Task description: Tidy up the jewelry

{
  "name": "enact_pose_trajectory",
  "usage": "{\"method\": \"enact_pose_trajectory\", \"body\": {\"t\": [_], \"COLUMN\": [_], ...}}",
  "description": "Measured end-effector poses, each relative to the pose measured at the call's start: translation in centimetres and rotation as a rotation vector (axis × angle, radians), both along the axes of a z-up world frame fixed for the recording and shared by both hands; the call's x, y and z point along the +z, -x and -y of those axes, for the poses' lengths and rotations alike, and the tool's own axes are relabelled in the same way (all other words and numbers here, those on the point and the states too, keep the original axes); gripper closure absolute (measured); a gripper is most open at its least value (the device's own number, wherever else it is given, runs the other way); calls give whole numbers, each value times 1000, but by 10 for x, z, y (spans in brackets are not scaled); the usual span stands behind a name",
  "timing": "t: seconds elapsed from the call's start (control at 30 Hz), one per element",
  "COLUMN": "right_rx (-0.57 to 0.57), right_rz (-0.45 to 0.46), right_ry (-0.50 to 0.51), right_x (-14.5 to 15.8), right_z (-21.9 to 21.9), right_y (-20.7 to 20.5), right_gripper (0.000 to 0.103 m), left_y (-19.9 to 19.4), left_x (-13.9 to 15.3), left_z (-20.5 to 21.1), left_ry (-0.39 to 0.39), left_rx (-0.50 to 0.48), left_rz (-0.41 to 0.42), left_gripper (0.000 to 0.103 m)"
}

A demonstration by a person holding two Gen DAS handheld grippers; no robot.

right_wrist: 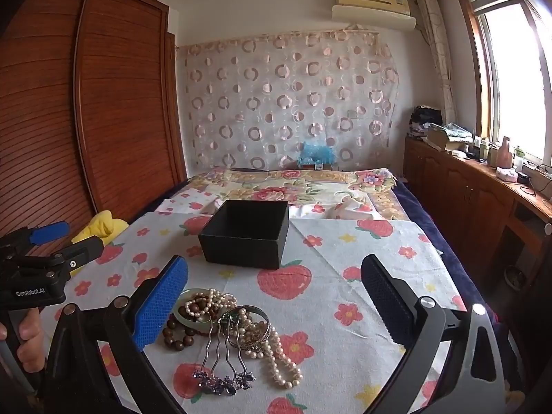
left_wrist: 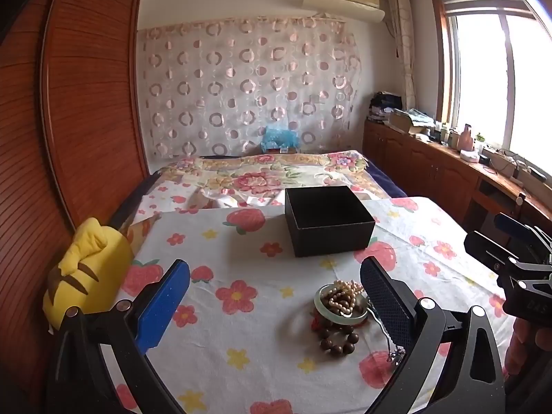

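A black open box [left_wrist: 327, 220] [right_wrist: 246, 233] stands on the floral tablecloth. In front of it lies a jewelry pile: a pale green bangle [left_wrist: 339, 305] [right_wrist: 189, 314] with a pearl strand [left_wrist: 345, 295] [right_wrist: 276, 355] over it, a brown wooden bead bracelet [left_wrist: 336, 339] [right_wrist: 179, 336], a silver bangle [right_wrist: 255, 327] and silver hairpins with purple flowers [right_wrist: 224, 362]. My left gripper [left_wrist: 276, 303] is open and empty, with the pile near its right finger. My right gripper [right_wrist: 274, 305] is open and empty above the pile. Each gripper shows at the edge of the other's view.
A yellow plush toy [left_wrist: 88, 276] [right_wrist: 101, 224] sits at the table's left edge. A bed with a floral cover [left_wrist: 262, 172] lies behind the table. A wooden wardrobe [left_wrist: 69, 103] stands on the left and a cluttered wooden cabinet [left_wrist: 448, 158] runs under the window.
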State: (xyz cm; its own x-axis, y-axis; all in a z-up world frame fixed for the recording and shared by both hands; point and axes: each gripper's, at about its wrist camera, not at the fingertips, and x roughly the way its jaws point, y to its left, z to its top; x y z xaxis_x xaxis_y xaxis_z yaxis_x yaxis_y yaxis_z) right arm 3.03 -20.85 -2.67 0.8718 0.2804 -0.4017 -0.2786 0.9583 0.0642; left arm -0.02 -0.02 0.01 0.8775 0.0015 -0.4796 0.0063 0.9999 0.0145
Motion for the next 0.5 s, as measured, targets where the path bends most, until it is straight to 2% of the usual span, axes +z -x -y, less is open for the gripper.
{"method": "enact_pose_trajectory", "body": {"t": [0.5], "right_rx": [-3], "right_rz": [-1], "right_ry": [4], "right_x": [0], "right_z": [1], "right_y": [-1], "right_gripper": [2], "left_y": [0], "left_x": [0], "left_z": [0], "left_ry": [4], "left_rx": [1], "left_rz": [0], "left_gripper": [8]}}
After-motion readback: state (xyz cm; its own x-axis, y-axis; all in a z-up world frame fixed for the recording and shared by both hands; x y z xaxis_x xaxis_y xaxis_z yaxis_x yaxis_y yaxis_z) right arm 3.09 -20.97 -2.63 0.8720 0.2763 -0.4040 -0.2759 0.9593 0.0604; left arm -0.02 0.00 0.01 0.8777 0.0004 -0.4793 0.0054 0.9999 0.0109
